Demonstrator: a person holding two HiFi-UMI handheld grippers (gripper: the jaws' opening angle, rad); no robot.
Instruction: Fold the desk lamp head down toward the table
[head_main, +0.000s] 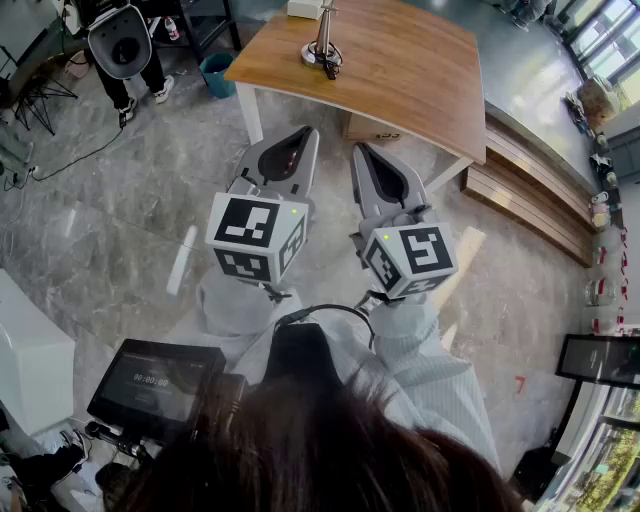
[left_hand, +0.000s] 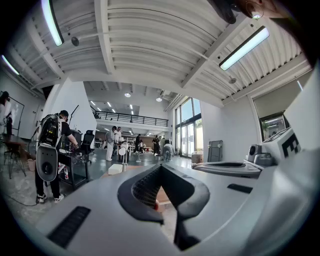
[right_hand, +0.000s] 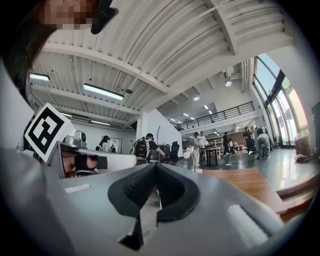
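The left gripper (head_main: 303, 133) and right gripper (head_main: 359, 150) were held level, jaws closed on nothing; the desk lamp (head_main: 322, 45) was seen well ahead of them, on the table (head_main: 420, 80).

Bright, even light fills every view. Long ceiling lights (left_hand: 243, 48) glow white with slight glare, and daylight pours through tall windows (left_hand: 187, 132). The grey floor (head_main: 110, 230) shows a soft sheen and only faint shadows. Both gripper views bend strongly at the edges, with black corners. The left gripper (left_hand: 161, 172) and right gripper (right_hand: 156, 170) look soft close to the lens.
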